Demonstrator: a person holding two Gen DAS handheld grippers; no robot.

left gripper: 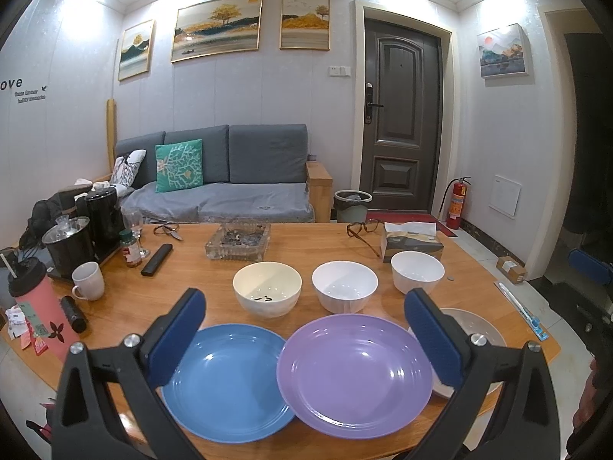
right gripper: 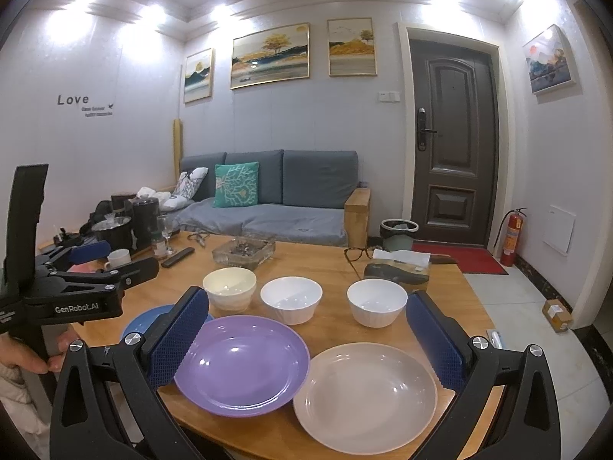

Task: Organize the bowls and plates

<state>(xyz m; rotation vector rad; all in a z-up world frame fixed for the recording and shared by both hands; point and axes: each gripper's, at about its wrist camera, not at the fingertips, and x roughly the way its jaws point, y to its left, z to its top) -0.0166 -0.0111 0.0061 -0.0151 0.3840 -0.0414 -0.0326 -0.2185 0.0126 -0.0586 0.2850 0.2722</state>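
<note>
Three plates lie in a row at the front of the wooden table (left gripper: pixel 318 241): a blue plate (left gripper: pixel 230 381), a purple plate (left gripper: pixel 354 370) and a beige plate (right gripper: pixel 364 396). Behind them stand a cream bowl (left gripper: pixel 267 287) and two white bowls, one in the middle (left gripper: pixel 344 285) and one on the right (left gripper: pixel 417 271). My left gripper (left gripper: pixel 306 339) is open and empty, held above the blue and purple plates. My right gripper (right gripper: pixel 308 339) is open and empty above the purple (right gripper: pixel 241 364) and beige plates. The left gripper also shows in the right wrist view (right gripper: pixel 103 260).
A glass ashtray (left gripper: pixel 237 243), a remote (left gripper: pixel 156 260), glasses (left gripper: pixel 362 228) and a tissue box (left gripper: pixel 412 243) lie further back. A white mug (left gripper: pixel 89 280), a pink tumbler (left gripper: pixel 40 306), kettles (left gripper: pixel 69 245) and a jar (left gripper: pixel 130 249) crowd the left side. A sofa (left gripper: pixel 230 180) stands behind.
</note>
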